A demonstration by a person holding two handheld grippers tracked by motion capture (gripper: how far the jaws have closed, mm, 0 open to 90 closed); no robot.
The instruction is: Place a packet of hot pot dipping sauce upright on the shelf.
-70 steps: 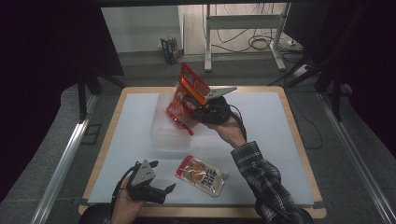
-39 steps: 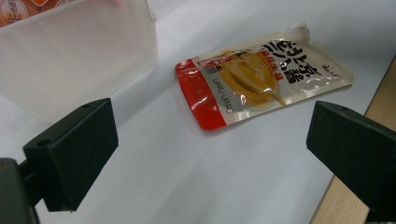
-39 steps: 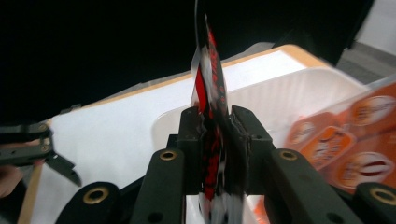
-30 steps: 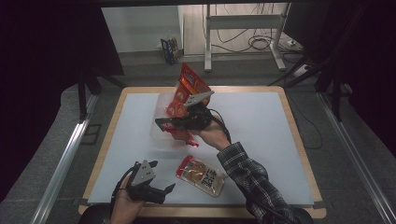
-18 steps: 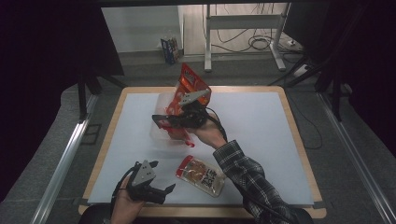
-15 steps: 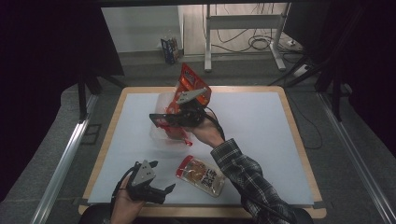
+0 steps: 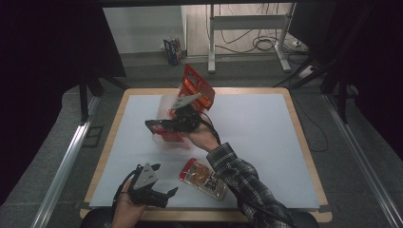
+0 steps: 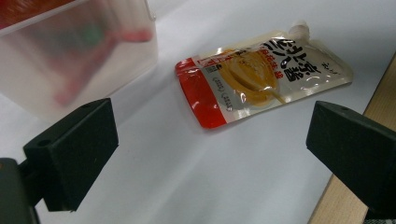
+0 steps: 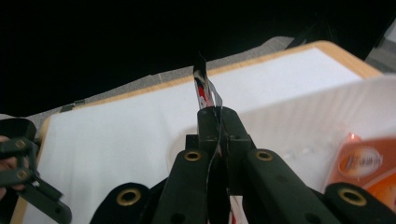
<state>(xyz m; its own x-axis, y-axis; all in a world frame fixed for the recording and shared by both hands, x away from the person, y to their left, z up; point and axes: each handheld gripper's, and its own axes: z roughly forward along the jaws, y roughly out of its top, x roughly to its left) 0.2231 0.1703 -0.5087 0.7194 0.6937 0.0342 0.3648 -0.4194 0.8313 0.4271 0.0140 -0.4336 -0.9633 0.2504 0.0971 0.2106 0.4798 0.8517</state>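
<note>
Lower and further left than a moment ago, the right gripper (image 7: 159,127) pinches a thin, floppy red packet (image 7: 167,134) by its edge over the clear tub (image 7: 172,142), while the left gripper (image 7: 161,197) waits open near the sauce pouch (image 7: 203,178).

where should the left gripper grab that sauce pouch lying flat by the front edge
Best guess: the left gripper, jaws open, takes the sauce pouch from above, pinching across its red bottom seam. It lies flat on the table, so only a thin edge offers a bite; the spout end looks bulkier.
</note>
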